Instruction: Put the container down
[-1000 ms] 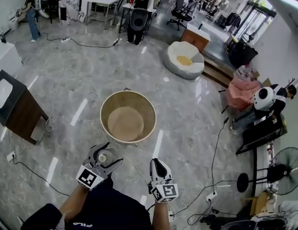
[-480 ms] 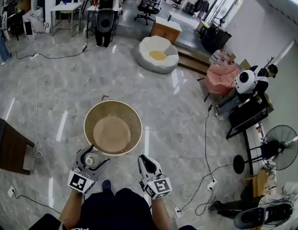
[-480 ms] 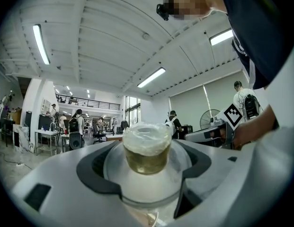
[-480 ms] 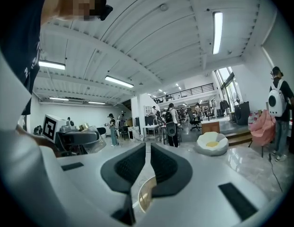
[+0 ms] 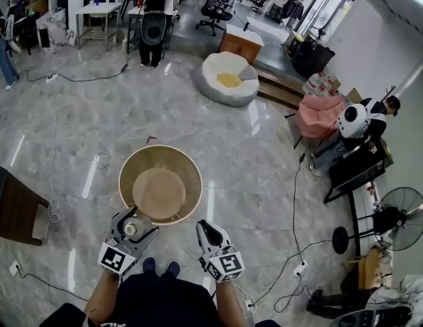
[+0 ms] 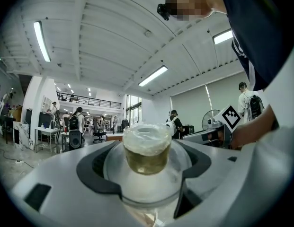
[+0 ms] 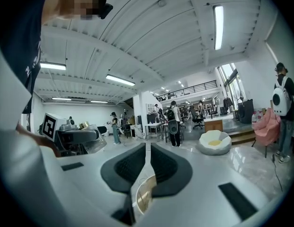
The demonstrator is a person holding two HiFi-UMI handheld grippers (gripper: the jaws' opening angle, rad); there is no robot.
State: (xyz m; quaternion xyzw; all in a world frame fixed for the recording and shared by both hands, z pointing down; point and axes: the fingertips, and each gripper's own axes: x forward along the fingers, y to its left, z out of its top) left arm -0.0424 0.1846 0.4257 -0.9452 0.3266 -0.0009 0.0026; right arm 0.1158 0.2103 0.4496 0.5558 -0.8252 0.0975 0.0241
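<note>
The container (image 6: 147, 148), a small clear pot with a pale cap and yellowish contents, is being gripped by the left gripper (image 5: 132, 221). Its jaws are being kept apart only by the pot's width, with one curved pad pressed on each side. In the head view the pot is being carried at the near rim of the round wooden tub (image 5: 191, 176), its outline just overlapping that edge. Whether it is over the rim or short of it cannot be told.

The right gripper (image 5: 205, 227) is being held just beside the tub's near right edge. Its jaws are being kept almost together, with only a thin slit between them and nothing gripped. A curve of the tub's rim is being seen through that slit in the right gripper view.

The tub is being ringed by open marble floor on every side. A looped cable (image 5: 101, 159) is being left near its far left edge. A dark cabinet (image 5: 13, 213) at the left, a white beanbag (image 5: 228, 80) beyond and a standing fan (image 5: 395, 218) at the right are all being kept well apart from it.
</note>
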